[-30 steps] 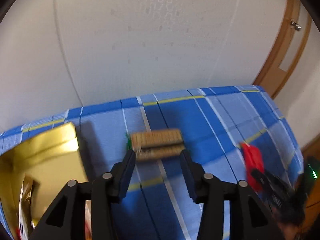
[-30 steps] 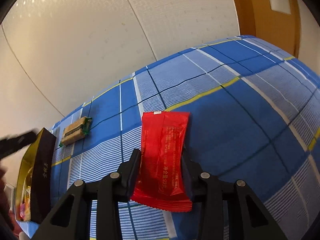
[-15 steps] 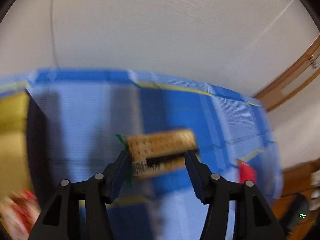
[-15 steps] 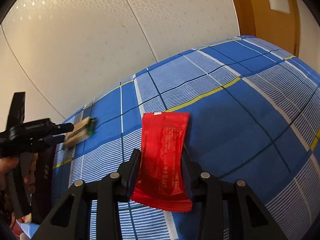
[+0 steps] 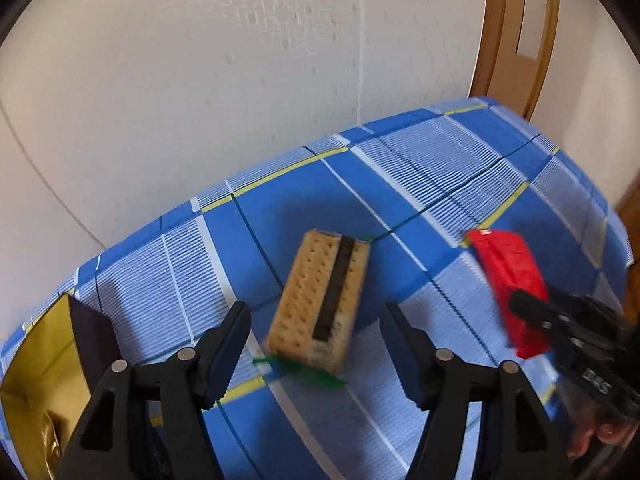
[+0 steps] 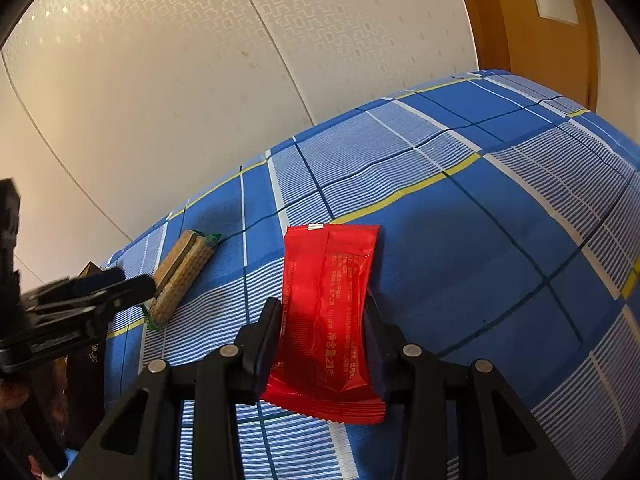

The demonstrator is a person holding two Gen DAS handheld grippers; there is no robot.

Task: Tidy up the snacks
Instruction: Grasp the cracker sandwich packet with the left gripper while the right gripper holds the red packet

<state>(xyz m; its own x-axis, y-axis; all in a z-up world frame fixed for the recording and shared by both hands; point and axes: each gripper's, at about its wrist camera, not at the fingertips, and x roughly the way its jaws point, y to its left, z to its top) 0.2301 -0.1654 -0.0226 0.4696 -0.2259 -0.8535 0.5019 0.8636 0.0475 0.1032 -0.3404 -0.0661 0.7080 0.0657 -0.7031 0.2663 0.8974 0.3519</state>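
A tan cracker sandwich pack [image 5: 318, 300] with a dark filling stripe and green wrapper ends lies on the blue checked cloth [image 5: 420, 184]. My left gripper [image 5: 316, 340] is open, its fingers on either side of the pack's near end, apart from it. The pack also shows in the right wrist view [image 6: 180, 272], with the left gripper [image 6: 132, 284] beside it. My right gripper [image 6: 324, 332] is shut on a red snack packet [image 6: 328, 308], which also shows in the left wrist view [image 5: 512, 280].
A gold-lined box [image 5: 44, 364] with dark walls stands open at the left edge of the cloth, with wrapped snacks inside. A white wall rises behind the table. A wooden door frame [image 5: 516, 36] is at the far right.
My left gripper has swung around; the cracker pack now lies lengthwise between its open fingers instead of crosswise. The right gripper and the red packet have stayed in place.
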